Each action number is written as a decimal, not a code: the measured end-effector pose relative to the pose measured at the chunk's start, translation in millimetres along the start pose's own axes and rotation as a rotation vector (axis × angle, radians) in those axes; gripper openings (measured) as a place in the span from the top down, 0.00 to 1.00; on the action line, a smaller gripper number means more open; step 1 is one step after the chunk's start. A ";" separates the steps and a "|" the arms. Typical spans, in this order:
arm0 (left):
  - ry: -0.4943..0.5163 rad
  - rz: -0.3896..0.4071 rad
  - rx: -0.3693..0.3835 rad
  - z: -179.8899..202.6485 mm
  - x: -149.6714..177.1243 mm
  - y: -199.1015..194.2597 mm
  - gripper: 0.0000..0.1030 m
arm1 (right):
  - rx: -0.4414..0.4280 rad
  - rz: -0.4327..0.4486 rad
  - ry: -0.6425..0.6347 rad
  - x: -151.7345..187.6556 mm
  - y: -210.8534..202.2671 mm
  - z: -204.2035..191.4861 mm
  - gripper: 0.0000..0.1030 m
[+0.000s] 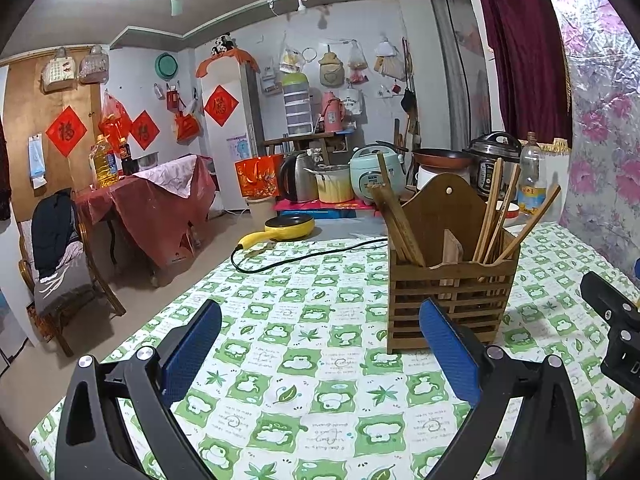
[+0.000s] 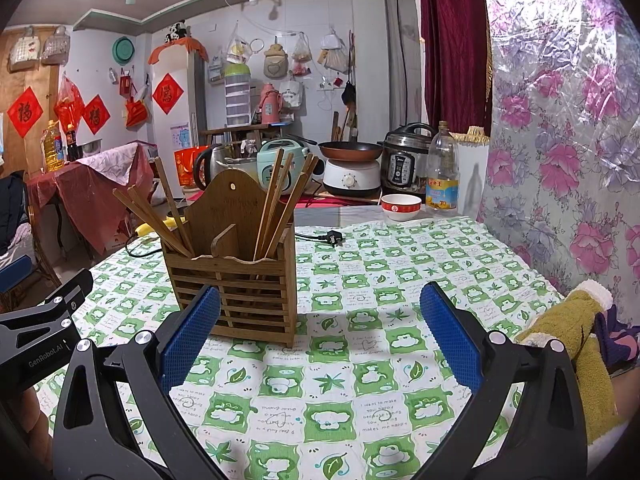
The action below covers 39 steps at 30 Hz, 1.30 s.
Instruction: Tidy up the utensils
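The worktop [image 2: 360, 360] is covered by a cloth printed with green and white squares of leaves and elephants. A floral plastic sheet [image 2: 560, 120] is hung along the right side, with a dark red curtain [image 2: 452, 40] beside it. Behind the worktop, a pressure cooker [image 2: 406, 160], a copper-coloured frying pan [image 2: 348, 150] on a white cooker, a pale green rice cooker [image 2: 276, 160] and a steel kettle [image 1: 296, 178] are lined up. A yellow electric pan [image 1: 286, 226] is seen at the far edge of the worktop, its black cord [image 1: 312, 254] trailed across the cloth. A clear oil bottle [image 2: 442, 172] and a red-and-white bowl [image 2: 401, 206] are set near the far right corner.

The slatted wooden chopstick holder [image 2: 240, 280] is stood upright on the cloth, near the middle. It is divided into two compartments, and wooden chopsticks [image 2: 276, 200] are leaned in both, fanned outward.

The left gripper [image 1: 320, 340] is held low over the cloth, fingers [image 1: 192, 344] spread wide with nothing between them, the holder just beyond its right finger. The right gripper [image 2: 320, 332] is likewise held low, fingers [image 2: 450, 332] spread and empty, the holder just past its left finger.
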State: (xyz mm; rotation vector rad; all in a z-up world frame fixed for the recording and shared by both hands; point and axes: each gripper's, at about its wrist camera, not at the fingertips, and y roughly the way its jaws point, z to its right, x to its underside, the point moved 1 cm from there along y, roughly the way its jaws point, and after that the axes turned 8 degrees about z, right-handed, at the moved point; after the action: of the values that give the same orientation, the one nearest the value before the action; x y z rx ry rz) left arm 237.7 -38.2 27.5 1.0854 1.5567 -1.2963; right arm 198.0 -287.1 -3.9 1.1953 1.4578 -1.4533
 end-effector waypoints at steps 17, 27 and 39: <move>0.007 0.002 -0.009 0.4 -0.2 -1.5 0.06 | 0.000 -0.001 0.000 0.1 0.0 0.1 0.06; 0.006 0.001 -0.010 0.5 -0.4 -1.0 0.06 | 0.000 -0.001 -0.001 0.3 0.1 -0.1 0.06; 0.007 -0.003 -0.004 -1.6 0.0 -2.2 0.06 | 0.000 -0.001 -0.001 0.4 0.1 0.0 0.06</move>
State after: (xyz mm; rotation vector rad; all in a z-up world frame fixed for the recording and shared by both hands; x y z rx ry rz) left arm 235.4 -36.9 28.3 1.0863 1.5668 -1.2919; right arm 198.0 -287.1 -4.3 1.1940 1.4580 -1.4541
